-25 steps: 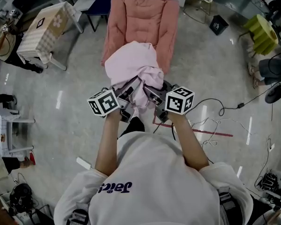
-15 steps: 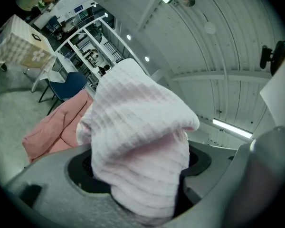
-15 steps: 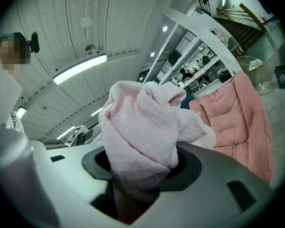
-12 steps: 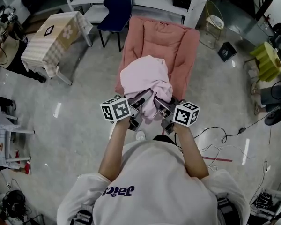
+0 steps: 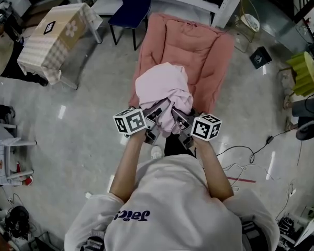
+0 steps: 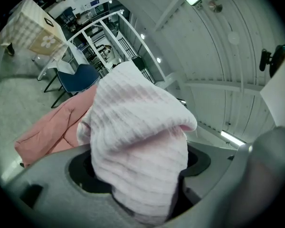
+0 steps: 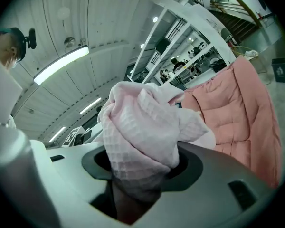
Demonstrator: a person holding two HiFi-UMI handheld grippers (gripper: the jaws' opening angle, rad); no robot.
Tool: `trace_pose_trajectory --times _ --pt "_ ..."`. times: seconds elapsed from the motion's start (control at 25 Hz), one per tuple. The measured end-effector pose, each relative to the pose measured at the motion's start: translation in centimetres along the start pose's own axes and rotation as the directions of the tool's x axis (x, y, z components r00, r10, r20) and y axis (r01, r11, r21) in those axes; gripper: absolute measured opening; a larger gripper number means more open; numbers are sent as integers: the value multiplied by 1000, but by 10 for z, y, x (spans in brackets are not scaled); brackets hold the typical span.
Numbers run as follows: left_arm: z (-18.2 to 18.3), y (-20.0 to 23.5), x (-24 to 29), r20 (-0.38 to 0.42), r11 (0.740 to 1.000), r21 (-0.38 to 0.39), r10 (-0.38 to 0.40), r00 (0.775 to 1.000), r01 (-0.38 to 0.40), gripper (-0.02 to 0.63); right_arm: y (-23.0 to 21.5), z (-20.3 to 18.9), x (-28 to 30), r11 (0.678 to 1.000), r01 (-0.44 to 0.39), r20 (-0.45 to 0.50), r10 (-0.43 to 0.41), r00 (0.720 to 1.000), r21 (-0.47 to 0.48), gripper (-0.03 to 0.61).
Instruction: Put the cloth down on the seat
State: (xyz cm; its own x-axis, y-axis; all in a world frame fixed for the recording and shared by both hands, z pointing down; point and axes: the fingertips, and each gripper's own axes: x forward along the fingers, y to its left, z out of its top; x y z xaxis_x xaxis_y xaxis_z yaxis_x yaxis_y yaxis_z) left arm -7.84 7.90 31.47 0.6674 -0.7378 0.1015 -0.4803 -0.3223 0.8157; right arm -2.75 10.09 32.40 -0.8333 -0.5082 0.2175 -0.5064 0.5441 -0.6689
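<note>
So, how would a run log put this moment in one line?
left gripper: shut on cloth | right gripper: shut on cloth | cloth: bunched, held over front of seat | step: not yet set down

pink waffle-weave cloth [image 5: 163,88], quilted fabric seat [image 5: 194,45], glossy smooth floor [image 5: 78,140]

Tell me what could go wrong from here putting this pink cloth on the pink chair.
The cloth is bunched over the front edge of the seat; released here, it might slide to the floor. It's wadded deep in the left gripper and right gripper, so it may snag on opening. Cables trail beside the person.
</note>
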Motion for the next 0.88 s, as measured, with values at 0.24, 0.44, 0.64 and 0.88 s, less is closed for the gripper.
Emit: trace_pose_trajectory --times 0.24,0.44,0.64,0.88 --pt "32 63 60 -9 998 -57 31 999 -32 405 -67 28 57 1000 12 -65 -11 998 23 230" --pt "40 125 124 -40 987 -122 96 995 -101 403 -144 45 98 997 41 -143 -32 989 60 230" --pt "35 200 169 -73 977 -118 169 983 -177 403 -218 32 142 996 70 -198 -57 979 62 229" --pt "-1 295 217 -140 959 -99 252 957 -267 391 -316 -9 180 987 115 -233 -87 968 110 225"
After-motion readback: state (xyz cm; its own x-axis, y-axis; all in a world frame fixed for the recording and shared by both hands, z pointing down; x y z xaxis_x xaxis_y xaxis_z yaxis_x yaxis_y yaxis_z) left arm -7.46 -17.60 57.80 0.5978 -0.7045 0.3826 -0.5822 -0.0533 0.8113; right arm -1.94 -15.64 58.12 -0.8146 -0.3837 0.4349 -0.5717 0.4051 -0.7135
